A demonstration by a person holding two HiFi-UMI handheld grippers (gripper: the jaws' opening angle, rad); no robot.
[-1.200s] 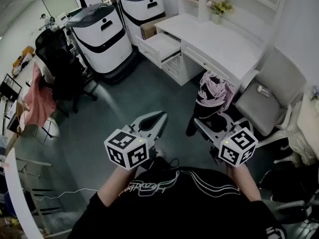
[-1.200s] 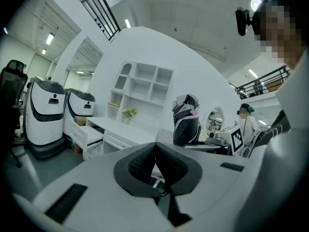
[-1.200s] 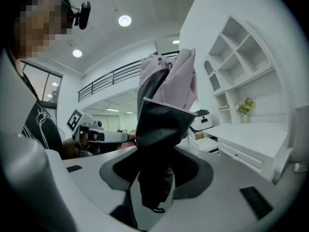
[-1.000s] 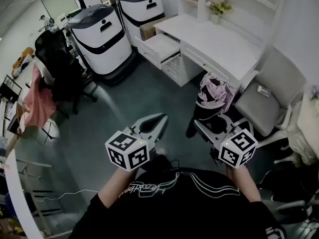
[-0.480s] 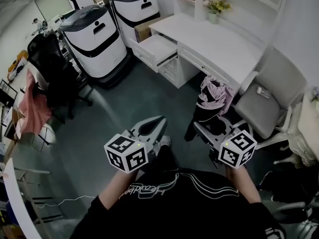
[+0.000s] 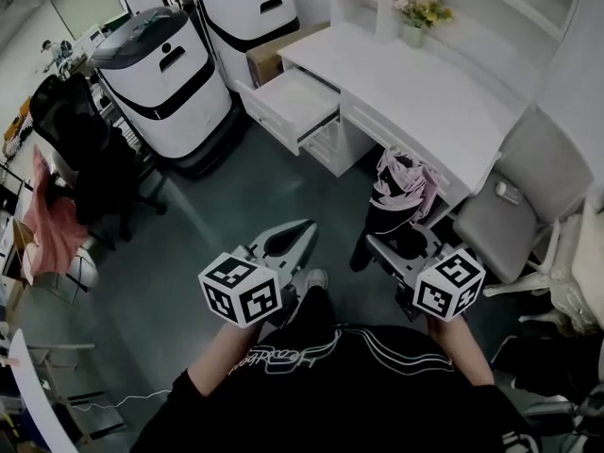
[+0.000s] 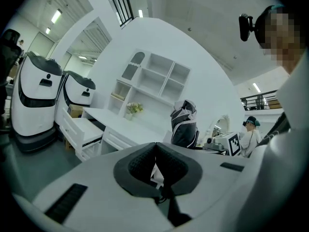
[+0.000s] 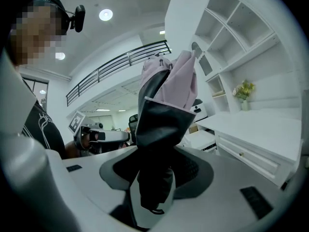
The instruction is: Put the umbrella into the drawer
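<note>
A folded black and pink umbrella (image 6: pixel 406 182) stands upright between the jaws of my right gripper (image 6: pixel 404 239), which is shut on its lower part. In the right gripper view the umbrella (image 8: pixel 164 105) fills the middle, above the right gripper (image 8: pixel 154 178). My left gripper (image 6: pixel 307 229) is held beside it to the left, shut with nothing in it; its tips meet in the left gripper view (image 7: pixel 155 146). The white desk (image 6: pixel 425 83) is ahead, and its top drawer (image 6: pixel 294 97) is pulled open at the desk's left end. The left gripper view also shows the drawer (image 7: pixel 84 129) and the umbrella (image 7: pixel 184 124).
Two white and black machines (image 6: pixel 165 74) (image 6: pixel 250 8) stand left of the desk. A grey chair (image 6: pixel 510 206) sits at the right. A black office chair (image 6: pixel 80 159) with clothes is at the left. A vase of flowers (image 6: pixel 420 17) stands on the desk. Green floor lies between me and the drawer.
Both grippers and the view have moved forward across the floor toward the desk. The desk and open drawer now look nearer. The umbrella stays held in the right gripper.
</note>
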